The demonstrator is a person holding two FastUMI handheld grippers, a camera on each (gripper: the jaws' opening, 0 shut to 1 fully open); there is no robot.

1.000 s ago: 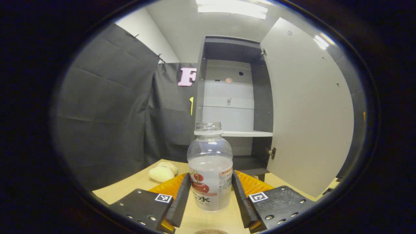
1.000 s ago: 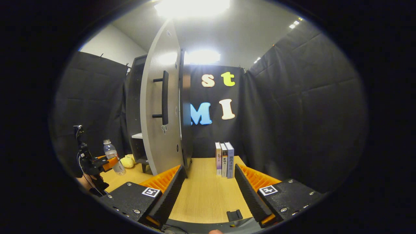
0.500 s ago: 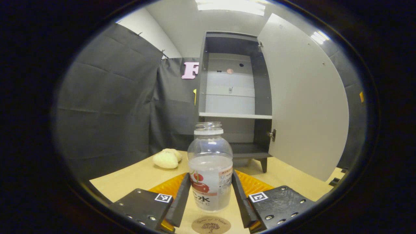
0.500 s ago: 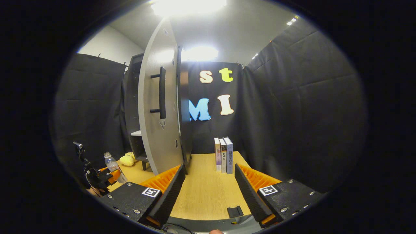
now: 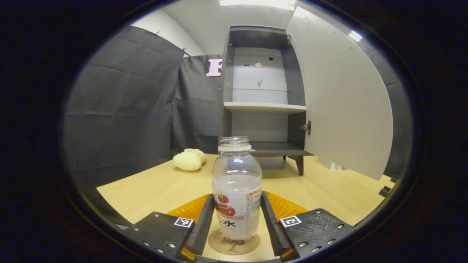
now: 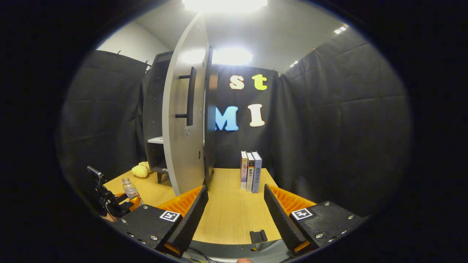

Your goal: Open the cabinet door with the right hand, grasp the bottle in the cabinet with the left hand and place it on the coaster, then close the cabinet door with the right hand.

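Two low tabletop views toward cabinet (image 5: 263, 91)

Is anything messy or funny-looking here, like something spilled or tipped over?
Nothing is spilled or tipped. The bottle has no cap, yet it stands upright between the left gripper's fingers on the coaster. A soft yellow toy lies on the table by the cabinet, whose door hangs wide open.

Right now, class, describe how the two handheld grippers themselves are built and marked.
Left gripper and right gripper look alike: each has two long ridged fingers on flat dark bolted plates, and each plate carries a small square black-and-white marker. In the right gripper view, the left gripper also carries a dark stalk and a thin cable.
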